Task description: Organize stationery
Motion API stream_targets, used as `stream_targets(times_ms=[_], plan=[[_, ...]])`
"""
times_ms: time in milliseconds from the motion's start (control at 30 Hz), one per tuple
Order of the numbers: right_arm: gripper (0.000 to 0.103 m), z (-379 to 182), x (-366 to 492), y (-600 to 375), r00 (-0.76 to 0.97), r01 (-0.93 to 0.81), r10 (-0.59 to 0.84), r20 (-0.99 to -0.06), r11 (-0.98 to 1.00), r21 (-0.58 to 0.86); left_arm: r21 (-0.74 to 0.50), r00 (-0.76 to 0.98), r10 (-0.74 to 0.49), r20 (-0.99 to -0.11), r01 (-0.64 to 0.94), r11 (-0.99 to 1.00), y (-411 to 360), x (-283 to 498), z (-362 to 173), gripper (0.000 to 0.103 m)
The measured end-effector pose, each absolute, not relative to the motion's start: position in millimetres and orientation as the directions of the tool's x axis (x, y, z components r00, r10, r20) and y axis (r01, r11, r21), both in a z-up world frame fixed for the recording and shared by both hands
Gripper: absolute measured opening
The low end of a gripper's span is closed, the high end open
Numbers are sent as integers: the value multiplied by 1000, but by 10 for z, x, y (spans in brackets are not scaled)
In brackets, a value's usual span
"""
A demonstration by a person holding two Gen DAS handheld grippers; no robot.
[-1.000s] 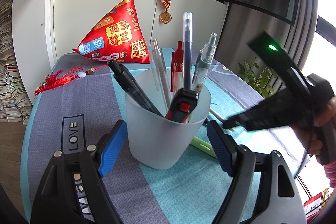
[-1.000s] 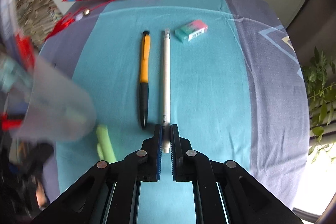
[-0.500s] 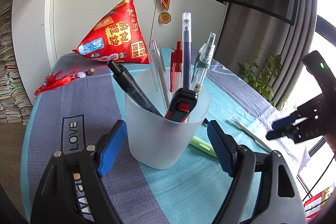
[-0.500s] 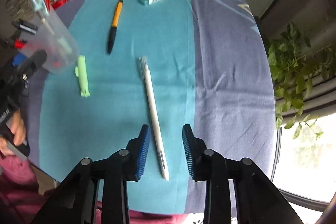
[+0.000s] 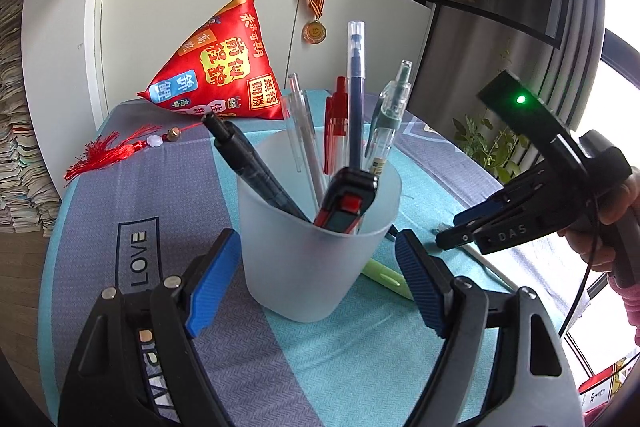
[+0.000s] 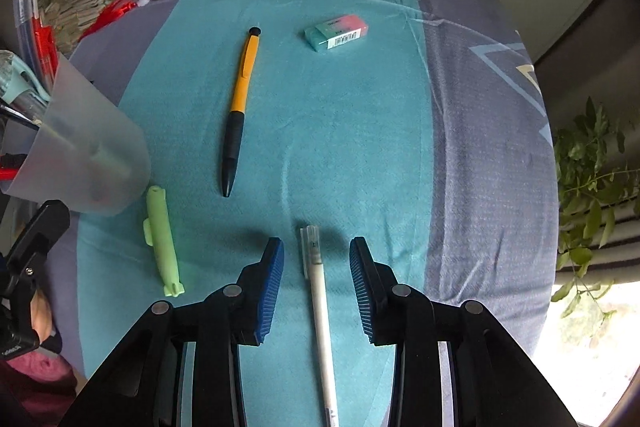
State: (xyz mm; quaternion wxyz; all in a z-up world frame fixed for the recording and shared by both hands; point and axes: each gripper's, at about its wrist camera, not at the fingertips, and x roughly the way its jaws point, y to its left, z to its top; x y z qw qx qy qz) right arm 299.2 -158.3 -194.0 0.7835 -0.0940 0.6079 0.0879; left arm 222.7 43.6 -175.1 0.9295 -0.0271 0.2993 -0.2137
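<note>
A frosted pen cup [image 5: 320,243] is framed by the left tongs [image 5: 316,279], whose pads stand on either side of it; whether they press on its wall cannot be told. Several pens, a black marker [image 5: 256,167] and a red-and-black utility knife [image 5: 346,201] are already stowed in the cup.

The right tongs [image 6: 316,283] are held apart above the table [image 6: 360,131], pointing steeply down, their jaws having just been opening. A white pen [image 6: 320,307] lies between the pads, on the cloth, untouched by either.

Four items are left loose: the white pen, an orange-and-black pen [image 6: 240,107], a green highlighter [image 6: 162,243] just beside the cup's base, and an eraser [image 6: 336,31] farther off. The task is judged roughly half done, with the white pen apparently next for collection.
</note>
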Motion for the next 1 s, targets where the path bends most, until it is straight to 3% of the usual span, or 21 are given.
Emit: stream_targets(times_ms=[67,167,433,600,733,800,867,1000], plan=[[32,-1967,3030,-1598,234,-243,35,-972,970,-23,-179,729,-414,-545,381,907,435,2230,-1754,79],[12,-1940,3069,-1628,233,-219,45,-971,976,-7,-178,729,-413,-545,381,907,431,2223,-1756,79],[10,-1245,2760,-1602,414,-201,87,-906,980,2,-178,729,-413,-545,381,907,429,2223,-1756,79],[7,-648,2394,-1394,566,-259,159,-809,966,9,-179,729,-413,-546,381,907,427,2221,-1756,79],[6,-363,2236,-1042,645,-338,162,-747,937,-88,-181,727,-414,-547,380,907,428,2229,-1762,79],[6,-442,2275,-981,630,-330,131,-765,937,-112,-182,727,-415,-548,381,907,428,2229,-1765,79],[8,-723,2439,-1002,531,-342,113,-840,935,-90,-180,727,-414,-547,381,907,423,2222,-1765,79],[20,-1482,2771,-1200,324,-307,56,-944,950,-49,-180,727,-414,-547,381,907,425,2220,-1769,79]])
